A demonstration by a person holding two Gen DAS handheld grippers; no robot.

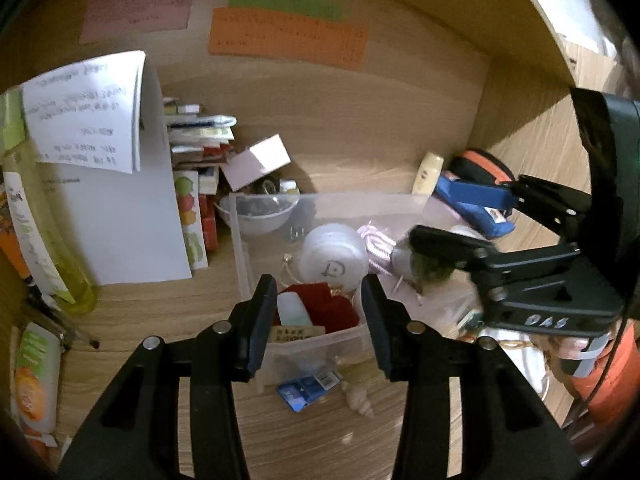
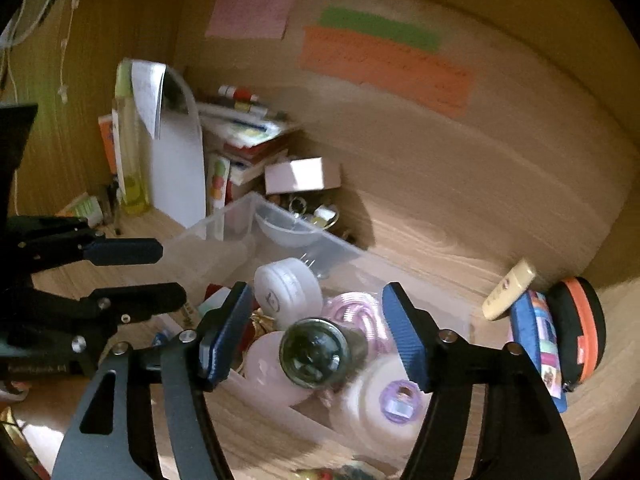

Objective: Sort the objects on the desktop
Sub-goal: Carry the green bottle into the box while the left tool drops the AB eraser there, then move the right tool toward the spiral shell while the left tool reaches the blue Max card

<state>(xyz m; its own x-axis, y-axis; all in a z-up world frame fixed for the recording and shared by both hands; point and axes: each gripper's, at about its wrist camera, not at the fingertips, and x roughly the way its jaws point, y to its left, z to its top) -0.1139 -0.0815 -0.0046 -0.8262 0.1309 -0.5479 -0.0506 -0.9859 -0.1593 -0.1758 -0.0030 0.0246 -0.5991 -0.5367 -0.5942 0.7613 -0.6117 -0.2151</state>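
Note:
A clear plastic bin (image 1: 304, 202) (image 2: 224, 216) stands on the wooden desk. It holds a white round case (image 1: 334, 260) (image 2: 288, 286), a pink coiled cable (image 1: 376, 244) (image 2: 352, 308), a red pouch (image 1: 324, 304) and other small items. My left gripper (image 1: 320, 320) is open and empty over the bin's near end. My right gripper (image 2: 316, 336) (image 1: 460, 216) is open above the bin. A dark glass bottle (image 2: 314, 352) (image 1: 424, 264) sits between its fingers, untouched, over the bin's contents.
A blue packet (image 1: 306, 390) and a seashell (image 1: 360, 398) lie in front of the bin. A blue pencil case (image 2: 540, 340), an orange-black case (image 2: 580, 320) and a cream tube (image 2: 508, 294) lie to the right. Books, papers and a yellow bottle (image 1: 44, 236) stand at left.

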